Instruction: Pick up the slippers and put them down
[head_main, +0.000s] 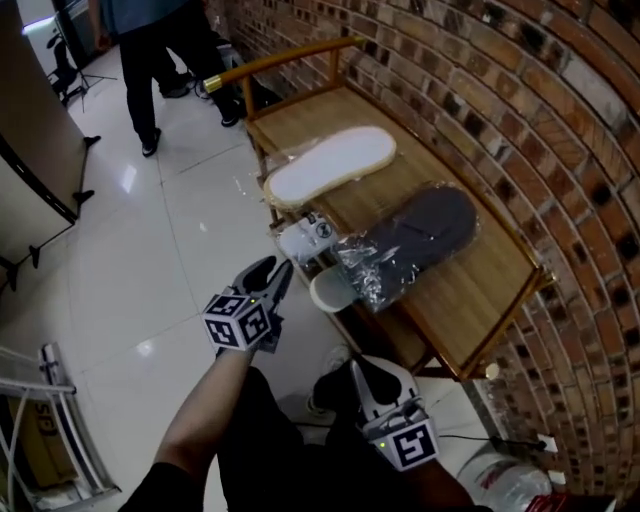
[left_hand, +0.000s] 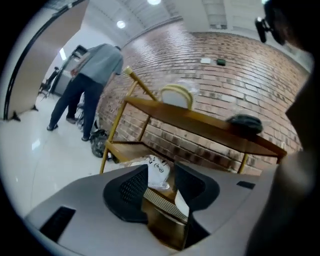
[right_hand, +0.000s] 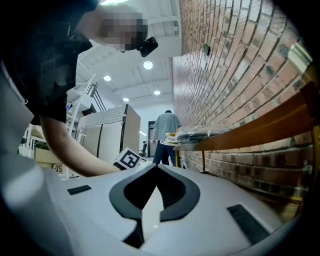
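We judge the white slipper (head_main: 330, 165) and dark slipper (head_main: 425, 235) on the bench (head_main: 470, 300) light and floppy; pinch a sole edge. Left gripper (left_hand: 160, 170) gapes empty, right gripper (right_hand: 156, 167) closed.

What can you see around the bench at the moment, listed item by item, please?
white slipper: one, white, plastic-wrapped, far end of the bench top
dark grey slipper: one, dark grey, plastic-wrapped, near end of the bench top
bench: one, light wood, against the wall
brick wall: one, red-brown, behind the bench
packet: one, white, at the bench's front edge
bystander: one, dark trousers, standing beyond the bench
floor: one, white tiles
left gripper: one, grey and black, jaws apart, empty, near the packet
right gripper: one, grey and black, jaws together, beside the person's legs
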